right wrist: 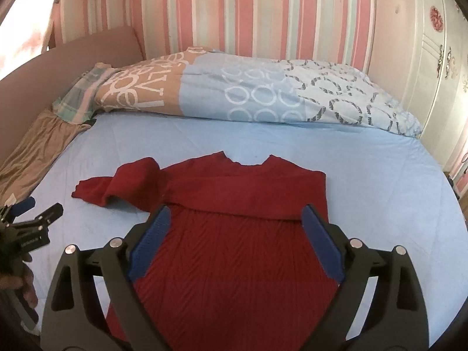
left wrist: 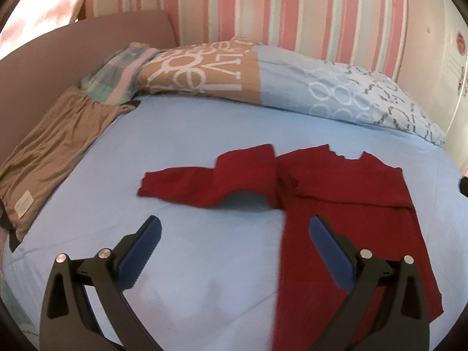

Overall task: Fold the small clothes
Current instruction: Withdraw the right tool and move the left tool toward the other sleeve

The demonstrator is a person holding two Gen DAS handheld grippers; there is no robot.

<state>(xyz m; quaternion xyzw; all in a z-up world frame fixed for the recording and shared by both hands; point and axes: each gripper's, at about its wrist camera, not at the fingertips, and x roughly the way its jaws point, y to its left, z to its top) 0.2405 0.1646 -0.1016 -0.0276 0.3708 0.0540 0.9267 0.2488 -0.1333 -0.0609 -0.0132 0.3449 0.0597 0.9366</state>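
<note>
While both grippers gape, red sweater flat — sleeve folded.

red sweater flat on blue sheet | right hand-held gripper open above

I count one red sweater mid-bed, one duvet along the bed's far edge, one tan cloth along its left edge, one plaid cloth at the far-left corner, and two grippers: left, right.
</note>
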